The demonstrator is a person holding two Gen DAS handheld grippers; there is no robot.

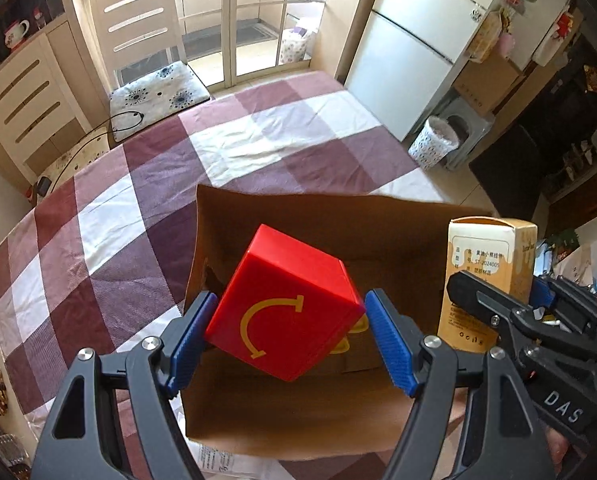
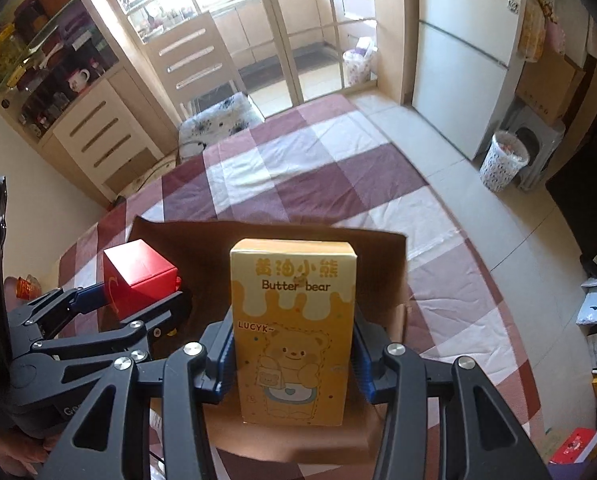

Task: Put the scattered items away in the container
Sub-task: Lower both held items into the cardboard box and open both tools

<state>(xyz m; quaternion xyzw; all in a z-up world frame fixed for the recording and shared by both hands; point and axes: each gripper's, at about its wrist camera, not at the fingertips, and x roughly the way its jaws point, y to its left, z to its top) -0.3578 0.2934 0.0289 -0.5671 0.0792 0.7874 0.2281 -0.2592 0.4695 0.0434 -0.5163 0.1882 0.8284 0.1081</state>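
Note:
My left gripper (image 1: 288,338) is shut on a red box (image 1: 282,308) with a yellow curved arrow, held tilted over the open brown cardboard box (image 1: 258,224). My right gripper (image 2: 292,354) is shut on an upright yellow "Butter bear" carton (image 2: 292,332), held over the same cardboard box (image 2: 186,240). The carton (image 1: 486,264) and right gripper (image 1: 530,312) show at the right of the left wrist view. The red box (image 2: 138,276) and left gripper (image 2: 134,300) show at the left of the right wrist view. A yellow item lies inside the box, mostly hidden.
The cardboard box sits on a table with a purple-and-white checked cloth (image 1: 258,144). A chair (image 1: 146,60) stands at the far side. A white fridge (image 1: 414,48) and a patterned waste bin (image 1: 434,148) stand to the right, off the table.

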